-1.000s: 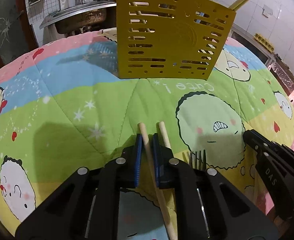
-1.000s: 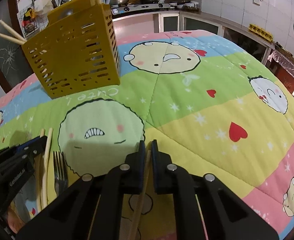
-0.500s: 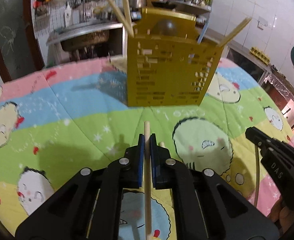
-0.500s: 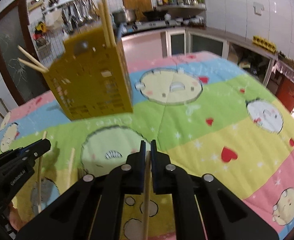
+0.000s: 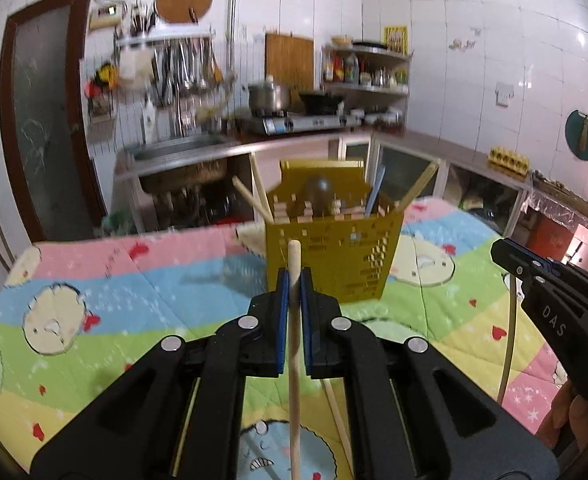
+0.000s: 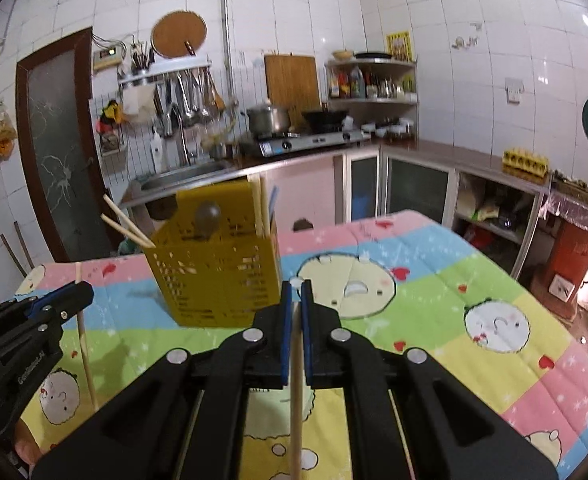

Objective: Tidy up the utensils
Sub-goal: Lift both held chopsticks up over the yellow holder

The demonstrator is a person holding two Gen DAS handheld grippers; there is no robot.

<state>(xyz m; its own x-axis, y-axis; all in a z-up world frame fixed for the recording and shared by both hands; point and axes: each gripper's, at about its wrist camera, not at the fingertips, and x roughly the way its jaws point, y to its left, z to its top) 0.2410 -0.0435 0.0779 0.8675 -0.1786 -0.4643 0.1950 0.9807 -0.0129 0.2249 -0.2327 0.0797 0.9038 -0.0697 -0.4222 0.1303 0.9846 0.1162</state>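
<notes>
Left gripper [image 5: 294, 280] clamps a chopstick [image 5: 294, 344]; right gripper [image 6: 296, 292] clamps another stick [image 6: 296, 384]. Both held above the table [image 6: 433, 280]; yellow caddy [image 6: 218, 280] stands near its far edge.

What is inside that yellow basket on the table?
The yellow basket holds wooden chopsticks poking out at angles, a round dark spoon or ladle bowl, and a blue handle. The basket's walls hide the lower parts, so any dividers or smaller items cannot be seen.
</notes>
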